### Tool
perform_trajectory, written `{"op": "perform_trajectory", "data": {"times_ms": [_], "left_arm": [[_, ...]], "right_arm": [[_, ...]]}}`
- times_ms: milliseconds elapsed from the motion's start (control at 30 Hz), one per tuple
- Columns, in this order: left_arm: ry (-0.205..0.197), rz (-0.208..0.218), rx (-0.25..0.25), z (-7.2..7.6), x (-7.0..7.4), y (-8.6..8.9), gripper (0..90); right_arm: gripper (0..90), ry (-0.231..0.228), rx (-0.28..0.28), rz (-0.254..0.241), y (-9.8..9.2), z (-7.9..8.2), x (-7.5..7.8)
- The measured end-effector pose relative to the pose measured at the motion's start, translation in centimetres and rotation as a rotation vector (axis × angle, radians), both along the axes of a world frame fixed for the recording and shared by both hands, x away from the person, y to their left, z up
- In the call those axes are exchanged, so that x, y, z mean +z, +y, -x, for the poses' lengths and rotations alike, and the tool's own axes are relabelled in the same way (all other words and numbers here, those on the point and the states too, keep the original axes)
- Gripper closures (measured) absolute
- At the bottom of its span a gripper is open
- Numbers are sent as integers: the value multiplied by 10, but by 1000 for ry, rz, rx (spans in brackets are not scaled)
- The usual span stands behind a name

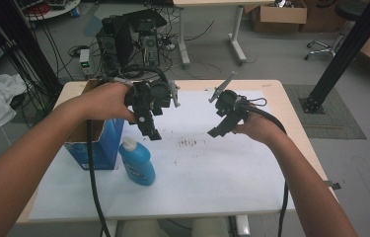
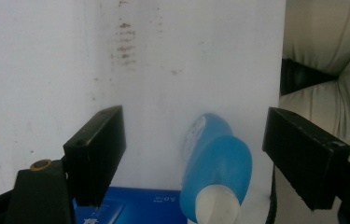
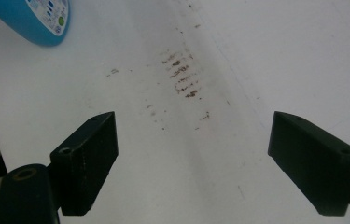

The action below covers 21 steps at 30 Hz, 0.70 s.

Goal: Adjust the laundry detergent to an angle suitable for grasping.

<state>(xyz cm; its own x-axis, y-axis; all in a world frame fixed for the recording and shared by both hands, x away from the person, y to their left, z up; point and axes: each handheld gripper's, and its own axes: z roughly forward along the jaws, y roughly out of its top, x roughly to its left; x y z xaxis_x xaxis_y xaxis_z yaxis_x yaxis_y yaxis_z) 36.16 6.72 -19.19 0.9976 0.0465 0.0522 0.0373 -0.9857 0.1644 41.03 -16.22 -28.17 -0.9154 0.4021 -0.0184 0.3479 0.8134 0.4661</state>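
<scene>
A blue bottle [image 1: 137,161] with a white cap stands on the white sheet [image 1: 207,173] at the table's front left. My left gripper [image 1: 150,129] hangs in the air above and behind it, jaws open and empty; in its own view the bottle [image 2: 217,170] lies below, between the jaws [image 2: 193,163] but far under them. My right gripper [image 1: 217,132] is held up over the sheet's middle right, open with nothing in it. Under its jaws [image 3: 193,163] lies a patch of brown smears [image 3: 182,77], and the bottle's base [image 3: 32,18] peeks in at the top left.
An open blue cardboard box [image 1: 96,143] stands at the table's left edge, just left of the bottle. Brown smears [image 1: 187,143] mark the sheet's middle. Beyond the far edge are computer towers [image 1: 128,39] and cables on the floor.
</scene>
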Motion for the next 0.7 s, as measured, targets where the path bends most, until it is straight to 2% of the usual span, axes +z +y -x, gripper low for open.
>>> {"op": "perform_trajectory", "data": {"times_ms": [700], "left_arm": [[-1, 5, 10, -1, 0, 3, 221]], "right_arm": [[166, -13, 9, -50, 0, 18, 7]]}}
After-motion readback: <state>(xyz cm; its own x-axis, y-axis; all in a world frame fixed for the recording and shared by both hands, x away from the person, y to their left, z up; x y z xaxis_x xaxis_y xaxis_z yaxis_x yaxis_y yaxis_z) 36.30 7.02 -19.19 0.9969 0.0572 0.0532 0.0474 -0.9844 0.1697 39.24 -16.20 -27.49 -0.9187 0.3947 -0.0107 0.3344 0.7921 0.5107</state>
